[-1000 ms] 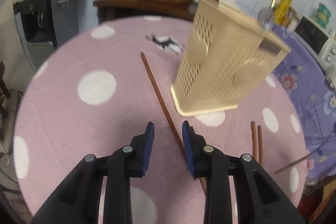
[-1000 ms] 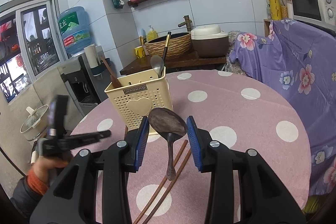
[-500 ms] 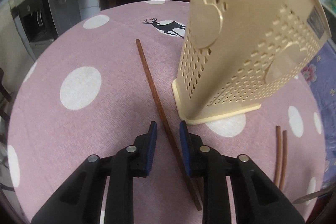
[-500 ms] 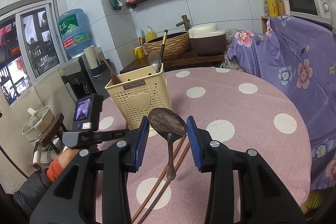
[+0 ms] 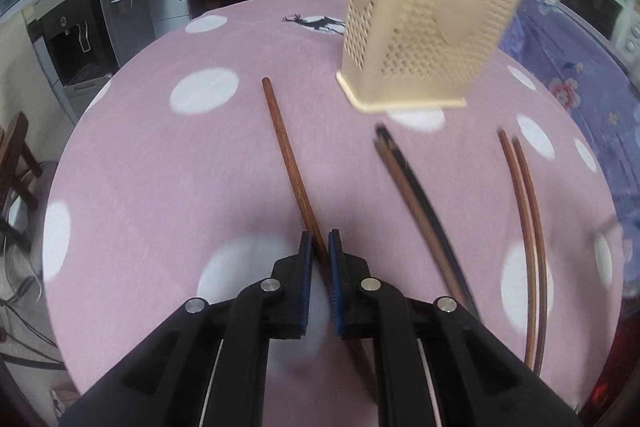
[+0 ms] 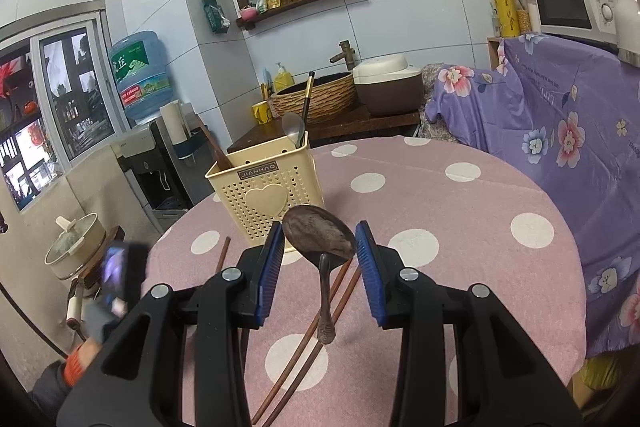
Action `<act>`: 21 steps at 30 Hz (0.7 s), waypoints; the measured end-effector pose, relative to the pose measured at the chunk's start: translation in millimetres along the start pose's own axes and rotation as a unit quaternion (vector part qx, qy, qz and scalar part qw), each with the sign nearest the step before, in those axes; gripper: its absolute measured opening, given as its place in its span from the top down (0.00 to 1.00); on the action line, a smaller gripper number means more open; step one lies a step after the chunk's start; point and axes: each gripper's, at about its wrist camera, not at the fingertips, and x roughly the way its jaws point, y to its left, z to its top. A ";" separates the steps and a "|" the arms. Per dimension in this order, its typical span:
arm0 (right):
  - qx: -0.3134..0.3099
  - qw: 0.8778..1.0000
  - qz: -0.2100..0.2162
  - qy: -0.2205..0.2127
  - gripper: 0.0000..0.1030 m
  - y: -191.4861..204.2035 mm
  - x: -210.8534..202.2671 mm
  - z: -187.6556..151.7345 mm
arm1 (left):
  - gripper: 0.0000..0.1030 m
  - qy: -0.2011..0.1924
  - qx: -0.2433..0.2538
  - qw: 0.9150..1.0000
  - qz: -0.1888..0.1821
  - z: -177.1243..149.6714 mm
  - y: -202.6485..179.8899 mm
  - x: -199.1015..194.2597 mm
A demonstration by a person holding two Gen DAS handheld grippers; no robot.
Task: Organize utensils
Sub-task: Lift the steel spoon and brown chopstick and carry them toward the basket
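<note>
On the pink dotted table (image 5: 160, 167) lies a brown chopstick (image 5: 284, 147). My left gripper (image 5: 319, 241) is closing on its near part, and the blue pads press it from both sides. The cream perforated basket (image 5: 424, 39) stands beyond it. A brown and black chopstick pair (image 5: 408, 187) and a brown pair (image 5: 524, 207) lie to the right. My right gripper (image 6: 319, 227) is shut on the bowl of a dark spoon (image 6: 320, 239), whose handle hangs down. The basket (image 6: 266, 195) ahead of it holds a metal spoon (image 6: 294, 131) and two dark sticks.
A purple floral cloth (image 6: 560, 131) drapes furniture at the right, with a microwave (image 6: 572, 3) on top. A water dispenser (image 5: 80, 39) and a pot (image 6: 74, 247) stand left of the table. A wicker basin (image 6: 320, 99) and a rice cooker (image 6: 388, 87) sit on the counter behind.
My left gripper slid back along the single chopstick toward its near end and its jaws closed onto it. The right gripper shifted slightly, still holding the spoon.
</note>
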 end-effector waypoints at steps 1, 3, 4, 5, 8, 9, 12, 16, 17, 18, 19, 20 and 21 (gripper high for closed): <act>0.001 1.000 0.001 0.002 0.63 -0.7 1.2 -0.1 | 0.91 0.002 0.000 1.000 -0.003 -10.0 0.6 -6.5; 0.004 1.000 0.002 0.004 0.63 0.0 3.6 -1.0 | 0.91 0.007 0.003 1.000 -0.008 -25.5 -0.1 -17.2; 0.005 1.000 0.004 0.006 0.63 1.0 5.3 -1.6 | 0.91 0.010 0.002 1.000 -0.009 -28.1 0.8 -18.9; 0.005 1.000 0.006 0.008 0.63 2.3 6.6 -2.6 | 0.90 0.012 -0.001 1.000 -0.009 -31.1 1.5 -20.9; 0.001 1.000 0.009 0.012 0.63 6.9 8.9 -5.1 | 0.62 0.017 0.004 1.000 -0.003 -23.5 3.8 -18.5; 0.000 1.000 0.010 0.013 0.63 7.9 9.1 -5.9 | 0.42 0.006 -0.002 1.000 0.005 -16.5 7.7 -17.3; 0.003 1.000 0.011 0.013 0.63 7.6 7.3 -7.7 | 0.42 -0.018 -0.013 1.000 0.023 13.2 19.6 -6.7; 0.004 1.000 0.008 0.016 0.63 6.7 4.4 -10.4 | 0.61 -0.011 -0.028 0.998 0.046 41.4 27.0 17.8; 0.004 1.000 0.007 0.015 0.63 6.5 3.7 -10.4 | 0.66 -0.011 -0.032 0.998 0.049 46.9 28.1 23.1; 0.005 1.000 0.006 0.016 0.63 5.8 3.2 -11.2 | 0.67 -0.011 -0.038 0.998 0.047 49.6 27.7 25.7; 0.006 1.000 0.005 0.017 0.63 5.0 3.3 -11.5 | 0.67 -0.008 -0.040 0.998 0.047 54.5 26.3 31.9; 0.007 1.000 0.004 0.017 0.63 4.5 3.4 -12.1 | 0.67 -0.006 -0.037 0.998 0.052 56.4 25.5 35.7; 0.007 1.000 0.003 0.018 0.63 4.5 3.2 -12.9 | 0.69 -0.006 -0.040 0.998 0.054 57.8 25.5 38.7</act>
